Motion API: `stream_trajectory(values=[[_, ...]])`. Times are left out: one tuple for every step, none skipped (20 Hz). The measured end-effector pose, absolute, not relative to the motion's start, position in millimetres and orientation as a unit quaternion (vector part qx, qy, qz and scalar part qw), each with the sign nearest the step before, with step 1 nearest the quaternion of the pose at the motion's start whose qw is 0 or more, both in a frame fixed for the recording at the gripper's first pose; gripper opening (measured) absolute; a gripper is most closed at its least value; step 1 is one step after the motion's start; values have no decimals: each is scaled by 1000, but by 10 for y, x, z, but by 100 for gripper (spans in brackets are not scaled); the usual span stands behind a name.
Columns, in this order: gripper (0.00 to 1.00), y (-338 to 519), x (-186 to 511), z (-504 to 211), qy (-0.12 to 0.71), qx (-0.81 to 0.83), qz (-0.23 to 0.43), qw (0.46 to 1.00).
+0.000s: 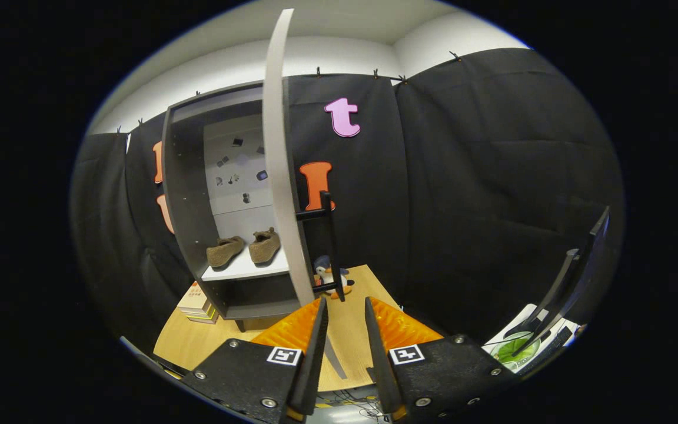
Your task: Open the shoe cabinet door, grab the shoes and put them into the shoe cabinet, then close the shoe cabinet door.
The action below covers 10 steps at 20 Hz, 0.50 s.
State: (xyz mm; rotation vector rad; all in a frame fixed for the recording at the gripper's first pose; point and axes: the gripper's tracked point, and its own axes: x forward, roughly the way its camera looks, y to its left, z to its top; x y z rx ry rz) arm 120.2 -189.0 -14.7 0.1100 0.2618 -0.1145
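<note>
inside cabinet [189, 194] – 2 shoes [243, 247] on shelf; hand-held gripper [345, 309] open.

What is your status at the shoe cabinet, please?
Gripper open, holding nothing. Shoes on shelf, door open, handle just ahead. Nothing blocking.

Two brown shoes [225, 251] [265, 245] on cabinet shelf [245, 269]. One cabinet door [283, 176], ajar. One penguin toy [330, 274]. One book stack [198, 303] on counter [348, 330].
</note>
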Motion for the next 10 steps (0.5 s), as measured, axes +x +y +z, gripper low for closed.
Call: stream_trajectory(values=[[43,-1898,1244,-187,132,58,-51,988],[43,-1909,1300,-203,131,62,-46,988],[45,-1919,1356,-230,130,66,-39,988],[46,-1919,1401,-256,131,67,-33,989],[48,-1915,1455,-279,130,66,-28,989],[49,-1910,1492,-292,131,66,-22,989],[50,-1897,1511,-312,130,66,-17,989],[51,-1901,1544,-326,130,64,-14,989],[52,-1885,1568,-338,130,62,-9,990],[52,-1873,1605,-332,126,62,-4,990]])
